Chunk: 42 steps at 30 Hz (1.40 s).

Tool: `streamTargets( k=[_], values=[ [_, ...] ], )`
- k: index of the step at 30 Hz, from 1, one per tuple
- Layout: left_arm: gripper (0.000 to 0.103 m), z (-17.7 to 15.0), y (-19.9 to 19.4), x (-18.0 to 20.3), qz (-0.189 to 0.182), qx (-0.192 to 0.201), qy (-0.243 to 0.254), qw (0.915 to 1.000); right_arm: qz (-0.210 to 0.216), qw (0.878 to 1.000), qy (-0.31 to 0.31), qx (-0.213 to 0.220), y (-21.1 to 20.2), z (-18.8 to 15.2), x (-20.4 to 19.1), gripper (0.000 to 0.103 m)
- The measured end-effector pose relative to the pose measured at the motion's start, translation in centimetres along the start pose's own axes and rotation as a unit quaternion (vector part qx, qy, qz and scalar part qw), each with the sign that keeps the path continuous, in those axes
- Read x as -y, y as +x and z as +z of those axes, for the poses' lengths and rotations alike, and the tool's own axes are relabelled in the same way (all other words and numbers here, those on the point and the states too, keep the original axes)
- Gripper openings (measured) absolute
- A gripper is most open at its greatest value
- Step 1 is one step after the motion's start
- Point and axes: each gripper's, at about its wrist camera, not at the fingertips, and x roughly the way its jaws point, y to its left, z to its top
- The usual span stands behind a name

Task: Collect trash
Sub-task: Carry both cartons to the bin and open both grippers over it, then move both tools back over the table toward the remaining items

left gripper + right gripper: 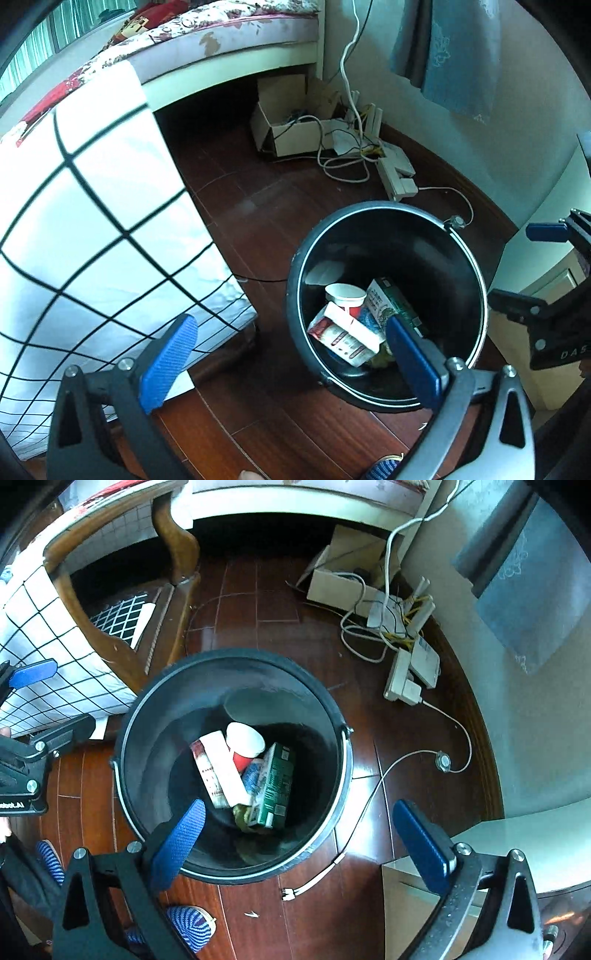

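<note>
A black round trash bin [436, 236] [177, 709] stands on the dark wooden floor. Inside lie a white and red paper cup [345, 297] [245, 738], a white and red carton [347, 338] [218, 768], a green carton [388, 301] [277, 782] and some other scraps. My left gripper [291, 360] is open and empty, above the bin's left front rim. My right gripper [301, 842] is open and empty, above the bin's front right rim. Each gripper shows at the edge of the other's view.
A table with a white grid-pattern cloth [85, 206] [44, 642] stands left of the bin. A bed [221, 40] is behind. An open cardboard box [284, 118] [340, 576], a power strip [397, 173] [402, 679] and cables lie by the wall. A white cabinet [509, 834] is at right.
</note>
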Motion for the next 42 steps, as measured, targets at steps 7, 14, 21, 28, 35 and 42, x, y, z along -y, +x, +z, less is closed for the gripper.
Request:
streamTargets(
  k=[7, 14, 21, 28, 35, 42],
  values=[
    [0.102, 0.2, -2.2, -0.6, 0.008, 0.018, -0.005, 0.9998, 0.006, 1.000, 0.004, 0.028, -2.3, 0.2, -1.7, 0.102],
    [0.102, -0.4, -5.4, -1.9, 0.020, 0.041, -0.017, 0.9988, 0.014, 0.998, -0.001, 0.064, -5.1, 0.6, -3.9, 0.102],
    [0.102, -1.1, -9.7, -5.1, 0.041, 0.078, -0.048, 0.9950, 0.037, 0.992, -0.002, 0.119, -8.5, 2.9, -6.7, 0.102],
    [0.102, -2.4, -14.0, -10.0, 0.076, 0.113, -0.094, 0.9862, 0.077, 0.978, -0.021, 0.192, -12.4, 6.1, -11.6, 0.102],
    [0.102, -3.9, -17.3, -16.4, 0.132, 0.136, -0.145, 0.9710, 0.111, 0.962, -0.028, 0.247, -14.7, 9.3, -17.5, 0.102],
    [0.102, -6.3, -18.7, -24.0, 0.186, 0.137, -0.199, 0.9525, 0.159, 0.958, -0.054, 0.233, -14.7, 12.8, -24.3, 0.102]
  ],
)
